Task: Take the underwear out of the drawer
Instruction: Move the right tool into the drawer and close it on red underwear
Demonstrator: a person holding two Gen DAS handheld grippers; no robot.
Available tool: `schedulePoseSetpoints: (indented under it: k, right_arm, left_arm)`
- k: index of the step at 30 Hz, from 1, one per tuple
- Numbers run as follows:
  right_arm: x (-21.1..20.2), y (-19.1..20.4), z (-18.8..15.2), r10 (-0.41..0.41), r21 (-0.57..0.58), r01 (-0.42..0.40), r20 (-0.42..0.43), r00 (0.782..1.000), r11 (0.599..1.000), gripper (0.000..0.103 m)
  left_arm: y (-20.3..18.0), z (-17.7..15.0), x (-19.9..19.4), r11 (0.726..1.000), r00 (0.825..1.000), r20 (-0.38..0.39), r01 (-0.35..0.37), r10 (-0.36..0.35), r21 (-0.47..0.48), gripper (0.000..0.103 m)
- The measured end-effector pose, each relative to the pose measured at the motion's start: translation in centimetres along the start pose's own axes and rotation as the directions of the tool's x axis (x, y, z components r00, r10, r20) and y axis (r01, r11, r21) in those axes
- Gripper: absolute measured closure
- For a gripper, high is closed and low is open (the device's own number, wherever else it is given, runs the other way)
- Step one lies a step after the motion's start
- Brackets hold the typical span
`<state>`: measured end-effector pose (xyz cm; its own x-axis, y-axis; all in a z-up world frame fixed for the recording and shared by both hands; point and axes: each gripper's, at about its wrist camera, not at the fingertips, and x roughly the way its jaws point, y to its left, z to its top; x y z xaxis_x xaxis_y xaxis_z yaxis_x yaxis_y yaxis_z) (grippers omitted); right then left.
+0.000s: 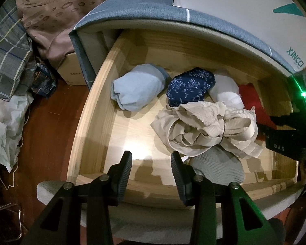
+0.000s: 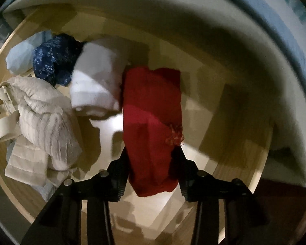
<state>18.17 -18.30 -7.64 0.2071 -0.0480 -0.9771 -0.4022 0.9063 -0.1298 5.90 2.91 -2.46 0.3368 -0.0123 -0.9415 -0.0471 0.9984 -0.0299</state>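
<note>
The wooden drawer [image 1: 95, 102] stands open. In it lie a light blue roll [image 1: 136, 87], a navy floral roll [image 1: 190, 85], a white roll [image 1: 226, 94], a red roll [image 1: 253, 100], a crumpled beige garment [image 1: 206, 126] and a grey piece [image 1: 218, 167]. My left gripper [image 1: 151, 163] is open and empty over the drawer's front. My right gripper [image 2: 152, 159] has its fingers on both sides of the red roll [image 2: 151, 122]; the frame is blurred. The white roll [image 2: 98, 81], navy roll [image 2: 55, 57] and beige garment [image 2: 40, 118] lie to its left.
A white box [image 1: 244, 10] sits on the grey-blue cabinet top [image 1: 132, 10]. Left of the cabinet are a cardboard box [image 1: 69, 69], piled fabrics [image 1: 10, 51] and a red-brown floor [image 1: 47, 132]. The right gripper's body [image 1: 285, 134] shows at the drawer's right side.
</note>
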Motion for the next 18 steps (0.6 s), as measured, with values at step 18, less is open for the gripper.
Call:
schedulePoseSetpoints:
  k: [18]
  right_arm:
    - [0.8, -3.1, -4.2, 0.123, 0.207, -0.08, -0.202, 0.972, 0.975, 0.066]
  left_arm:
    - [1.4, 0.5, -1.1, 1.0, 0.999, 0.038, 0.027, -0.027, 0.01, 0.063]
